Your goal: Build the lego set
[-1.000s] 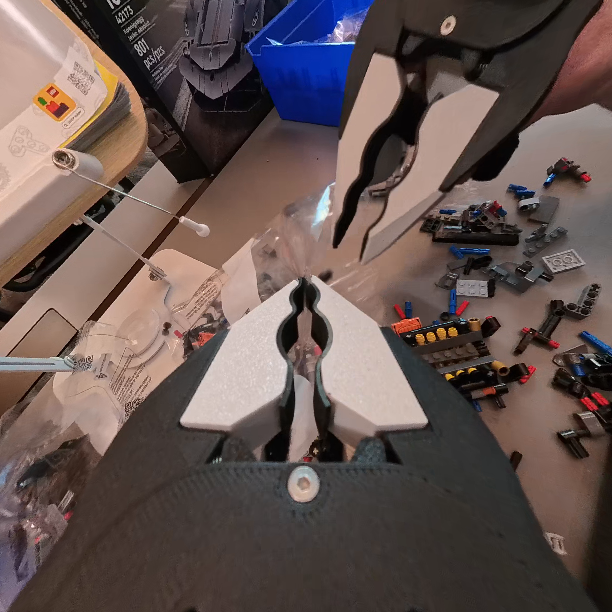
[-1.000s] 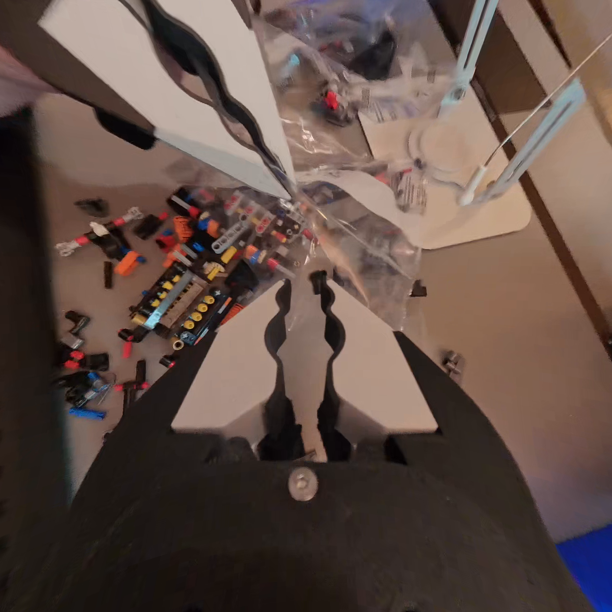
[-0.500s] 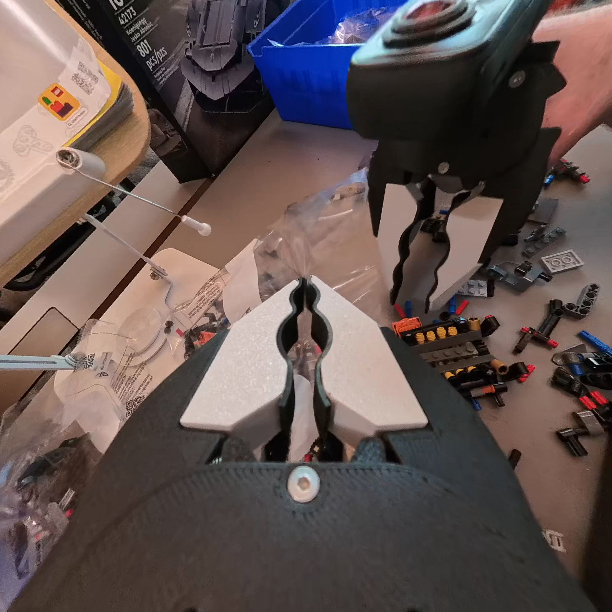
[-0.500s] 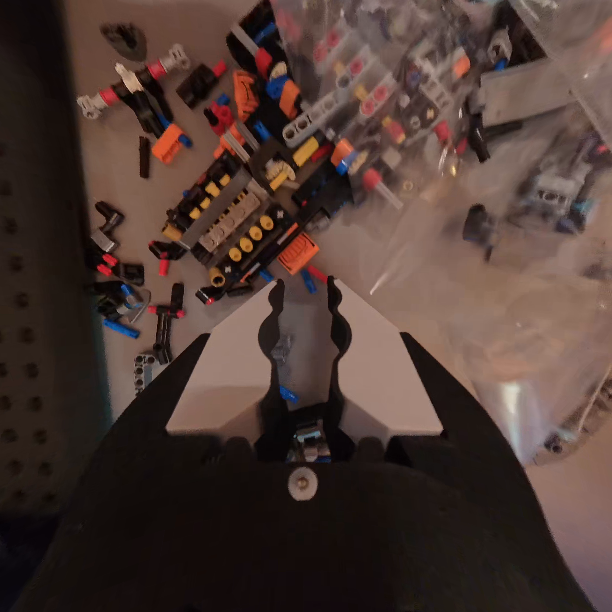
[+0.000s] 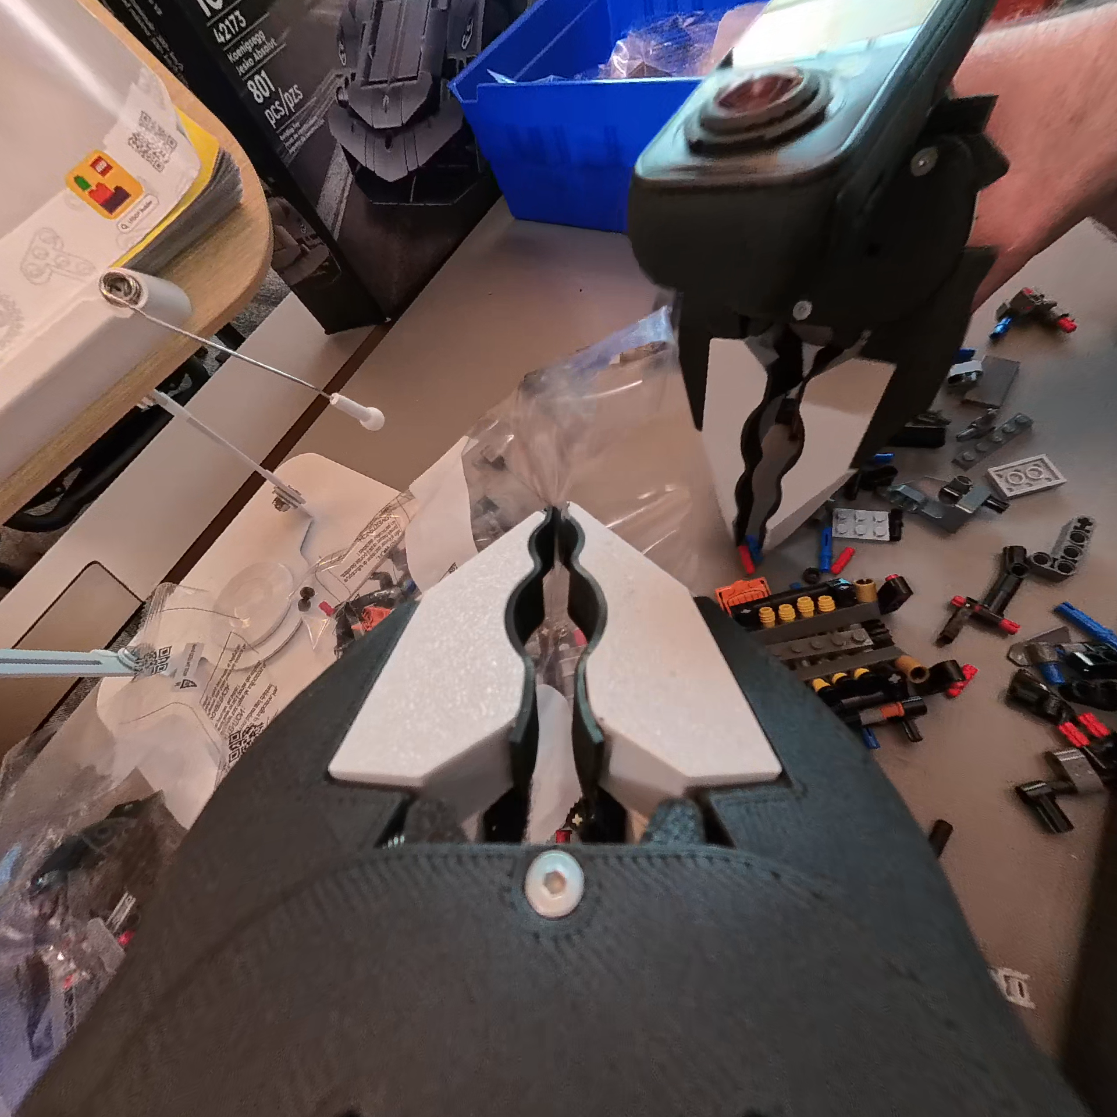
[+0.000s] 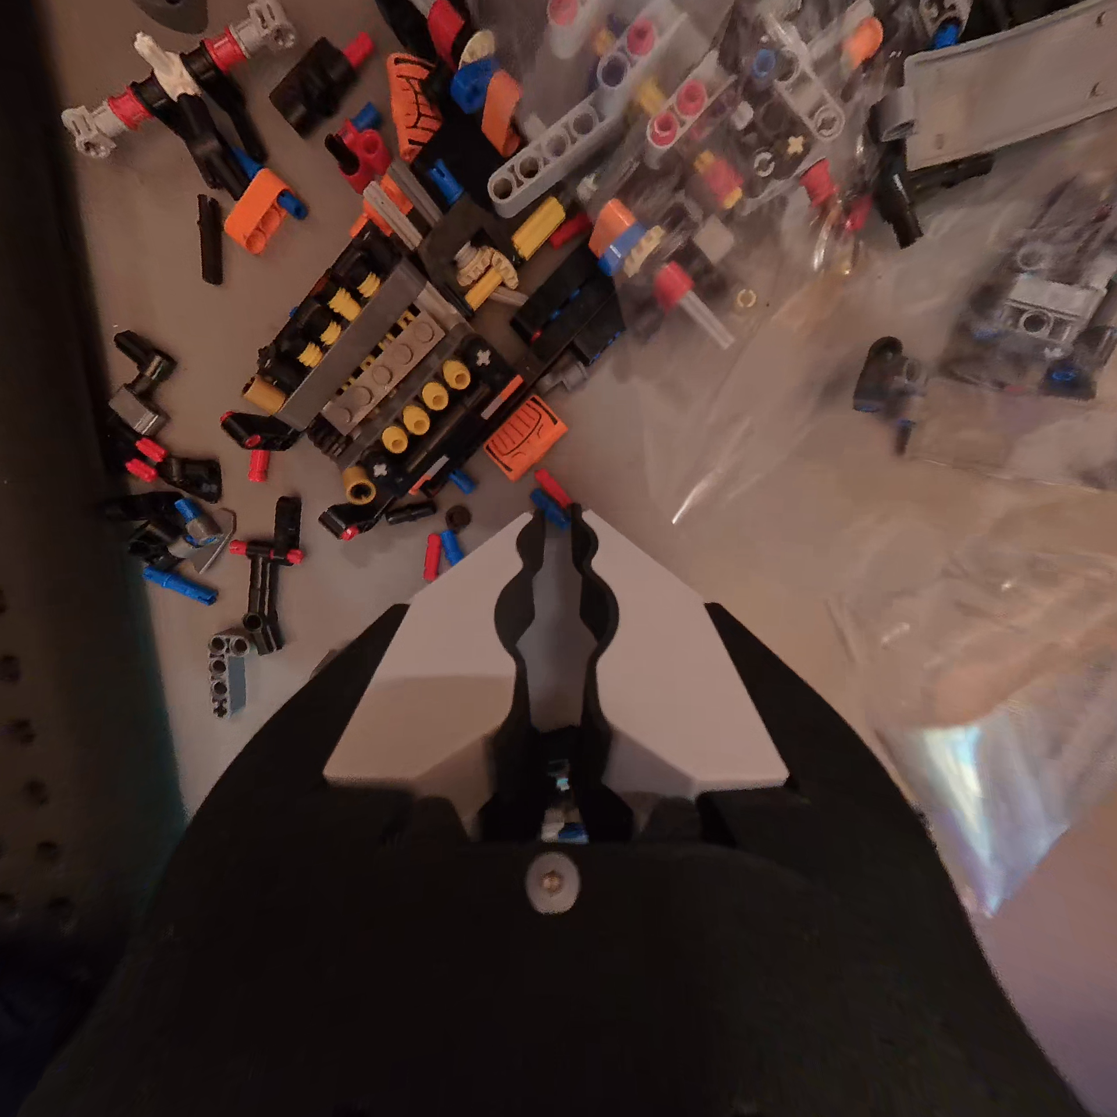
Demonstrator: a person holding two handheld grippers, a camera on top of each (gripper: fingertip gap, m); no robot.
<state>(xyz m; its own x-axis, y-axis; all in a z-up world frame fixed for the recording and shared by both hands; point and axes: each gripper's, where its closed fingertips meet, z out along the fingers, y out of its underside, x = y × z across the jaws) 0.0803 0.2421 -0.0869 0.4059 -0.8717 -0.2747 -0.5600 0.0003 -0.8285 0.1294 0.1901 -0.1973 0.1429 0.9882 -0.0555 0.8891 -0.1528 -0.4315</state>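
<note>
The left tongs (image 5: 556,514) are squeezing tight on a pinch of a clear plastic bag (image 5: 580,435), and the bag is spreading out in front of their tips. More see-through bags with small parts (image 5: 199,665) are lying to the left of these tongs, on a white stand base (image 5: 338,483).

The right tongs (image 6: 553,514) are pointing down at the grey table (image 6: 695,544). Their tips are nearly together and are pinching a small blue pin (image 6: 549,506) with a red pin (image 6: 553,485) right beside it. In the left wrist view the right tongs (image 5: 749,547) are standing to the front and right of the left tongs, with a hand (image 5: 1039,121) holding them.

The half-built lego block (image 6: 387,387), black and grey with yellow studs, is lying just ahead and to the left of the right tongs' tips. An orange tile (image 6: 524,436) is touching its near corner. Loose lego bits (image 6: 181,544) in black, red and blue are lying all around to the left. The clear bag (image 6: 846,302) is covering the parts to the front and right.

Far ahead of the left tongs, a blue bin (image 5: 562,139) and a dark lego box (image 5: 362,121) are sitting side by side
</note>
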